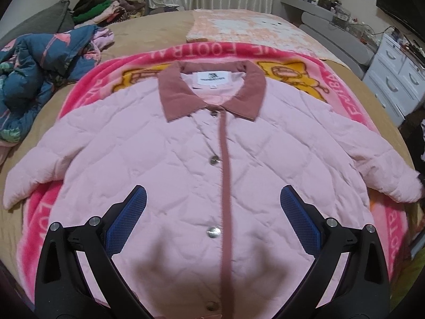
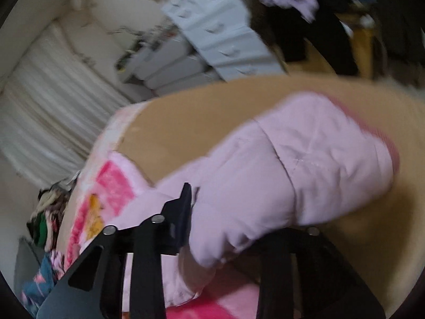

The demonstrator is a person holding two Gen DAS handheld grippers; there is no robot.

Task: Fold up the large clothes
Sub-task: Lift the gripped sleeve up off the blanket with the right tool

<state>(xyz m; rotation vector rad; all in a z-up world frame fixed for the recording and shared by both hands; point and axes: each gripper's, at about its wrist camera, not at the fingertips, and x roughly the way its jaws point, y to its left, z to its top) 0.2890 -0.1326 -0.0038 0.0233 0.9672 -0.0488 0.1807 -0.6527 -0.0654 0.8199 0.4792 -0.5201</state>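
A pale pink quilted jacket lies flat and buttoned, front up, with its dusty-rose collar at the far side and both sleeves spread out. Under it is a bright pink blanket. My left gripper hangs open over the jacket's lower front, with nothing between its blue pads. In the blurred, tilted right wrist view, my right gripper is shut on the jacket's right sleeve near the cuff. The padded fabric bulges over and hides its right finger.
The bed has a tan cover. A crumpled blue floral quilt sits at the left, a heap of clothes at the far left, and a folded peach blanket beyond the collar. White drawers stand by the bed's right side.
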